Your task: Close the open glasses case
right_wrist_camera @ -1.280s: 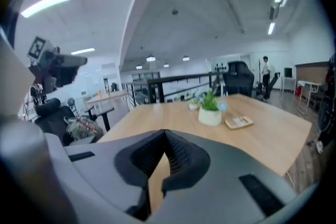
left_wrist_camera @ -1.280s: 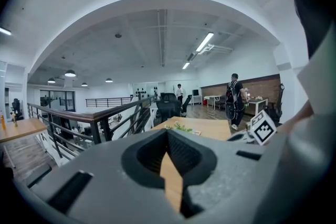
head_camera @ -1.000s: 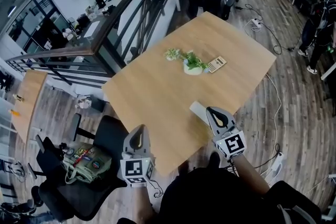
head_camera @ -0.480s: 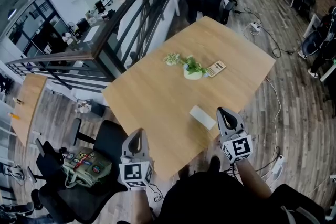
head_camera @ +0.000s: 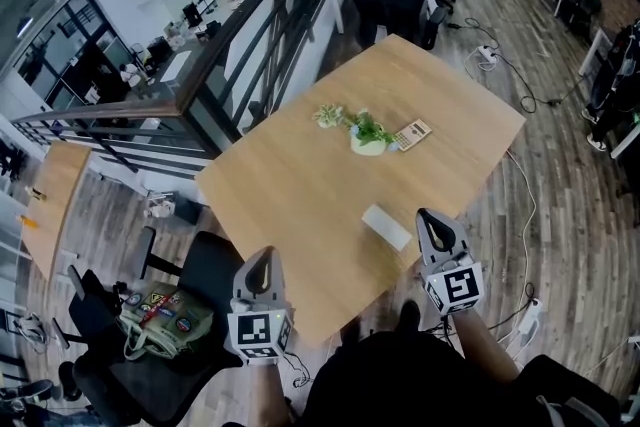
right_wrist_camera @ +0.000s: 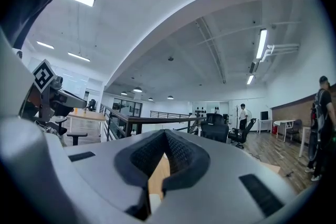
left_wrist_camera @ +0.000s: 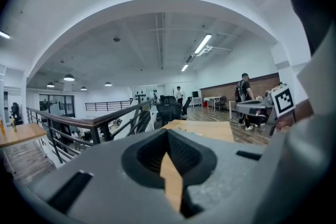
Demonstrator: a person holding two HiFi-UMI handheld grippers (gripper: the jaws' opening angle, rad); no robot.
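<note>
Head view, case: the glasses case (head_camera: 386, 226) lies flat on the table (head_camera: 290, 175), towards its near right edge. It is a white oblong. No raised lid shows, but it is too small here to be sure.
Head view, right gripper: the right gripper (head_camera: 433, 220) sits just right of the case without touching it. Its jaws are together and hold nothing.
Head view, left gripper: the left gripper (head_camera: 262, 262) is at the table's near left edge, well apart from the case.
Head view, other: a potted plant (head_camera: 366, 128) stands far across the table.
Left gripper view, jaws: the tips meet and only table wood shows through the slot below them, so it is empty.
Right gripper view, jaws: pressed together and empty. Wood and a pale sliver show low in the slot; this may be the case, but I cannot tell.
Handling (judgement): probably a light, stiff shell with a smooth skin. It is likely to skid on the bare wood if pushed sideways.
Hold (judgement): steady one short end with one gripper. Press down on the lid's long free edge with the other, using closed tips, not a pinch.
</note>
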